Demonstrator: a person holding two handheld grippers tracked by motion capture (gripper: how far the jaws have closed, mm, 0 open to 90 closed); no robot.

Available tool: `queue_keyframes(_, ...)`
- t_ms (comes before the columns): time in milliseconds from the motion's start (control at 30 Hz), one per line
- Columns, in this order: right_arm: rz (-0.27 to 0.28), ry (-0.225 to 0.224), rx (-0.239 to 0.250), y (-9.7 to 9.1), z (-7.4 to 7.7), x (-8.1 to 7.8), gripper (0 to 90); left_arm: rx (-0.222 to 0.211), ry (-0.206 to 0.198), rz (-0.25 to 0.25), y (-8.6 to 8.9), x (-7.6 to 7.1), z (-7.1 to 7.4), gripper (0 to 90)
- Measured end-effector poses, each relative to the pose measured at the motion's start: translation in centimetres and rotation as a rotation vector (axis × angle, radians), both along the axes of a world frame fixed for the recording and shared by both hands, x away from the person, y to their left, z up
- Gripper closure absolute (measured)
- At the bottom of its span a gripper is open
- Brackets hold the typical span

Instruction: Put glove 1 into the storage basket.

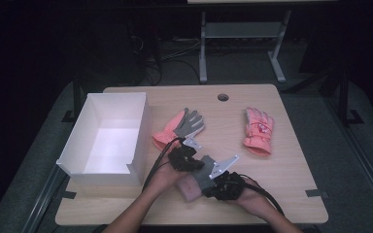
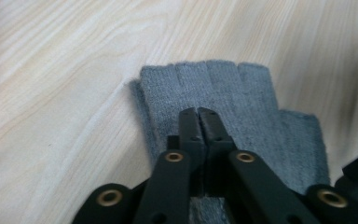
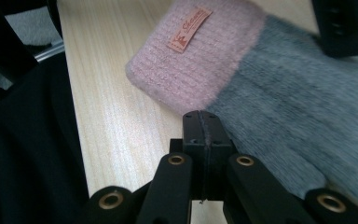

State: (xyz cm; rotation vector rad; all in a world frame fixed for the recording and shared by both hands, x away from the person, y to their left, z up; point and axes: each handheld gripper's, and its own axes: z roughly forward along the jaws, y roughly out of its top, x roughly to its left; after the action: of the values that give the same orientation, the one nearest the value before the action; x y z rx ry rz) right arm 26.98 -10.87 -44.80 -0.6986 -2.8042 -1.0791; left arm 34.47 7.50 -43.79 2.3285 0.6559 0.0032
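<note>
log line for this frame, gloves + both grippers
left gripper: shut, over grey glove | right gripper: shut, at glove edge near pink cuff | white box: empty

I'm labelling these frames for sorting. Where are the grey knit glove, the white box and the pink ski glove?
grey knit glove (image 2: 223, 88): left gripper view, on its finger stubs.
white box (image 1: 141, 141): high view, on its right wall.
pink ski glove (image 1: 258, 128): high view, on the back of its palm.
</note>
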Motion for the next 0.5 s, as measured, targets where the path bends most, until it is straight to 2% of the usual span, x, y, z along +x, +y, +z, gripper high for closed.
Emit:
queue_keyframes(33, -0.011, -0.012, 0.003, -0.3, 0.1, -0.1, 81.4, -0.012, 0.002, 0.008, 0.2, -0.2, 0.2, 81.4)
queue_keyframes(67, -0.022, -0.028, 0.008, -0.7, 0.2, -0.1, 78.5, -0.015, 0.003, 0.006, 0.4, -0.2, 0.3, 77.4)
queue_keyframes(133, -0.041, -0.034, 0.014, -1.2, 0.5, -0.2, 73.2, 0.014, -0.019, 0.0, 0.7, -0.7, 0.8, 65.9)
queue_keyframes(200, -0.073, -0.056, 0.019, -2.0, 0.8, -0.2, 64.5, 0.009, -0.029, -0.005, 1.0, -1.1, 1.0, 54.2)
queue_keyframes(233, -0.087, -0.068, 0.017, -2.4, 0.9, -0.2, 60.5, 0.001, -0.02, 0.006, 1.0, -1.4, 1.0, 48.7)
queue_keyframes(300, -0.117, -0.079, 0.019, -3.2, 1.1, -0.2, 52.0, 0.021, -0.023, -0.01, 1.2, -1.8, 1.0, 38.0)
queue_keyframes(367, -0.156, -0.094, 0.014, -4.1, 1.0, -0.4, 42.8, 0.031, -0.022, -0.002, 1.0, -2.3, 0.7, 27.8)
queue_keyframes(500, -0.23, -0.109, 0.011, -6.4, 0.8, -0.7, 32.7, 0.079, -0.029, -0.033, 0.8, -2.8, 0.1, 17.1)
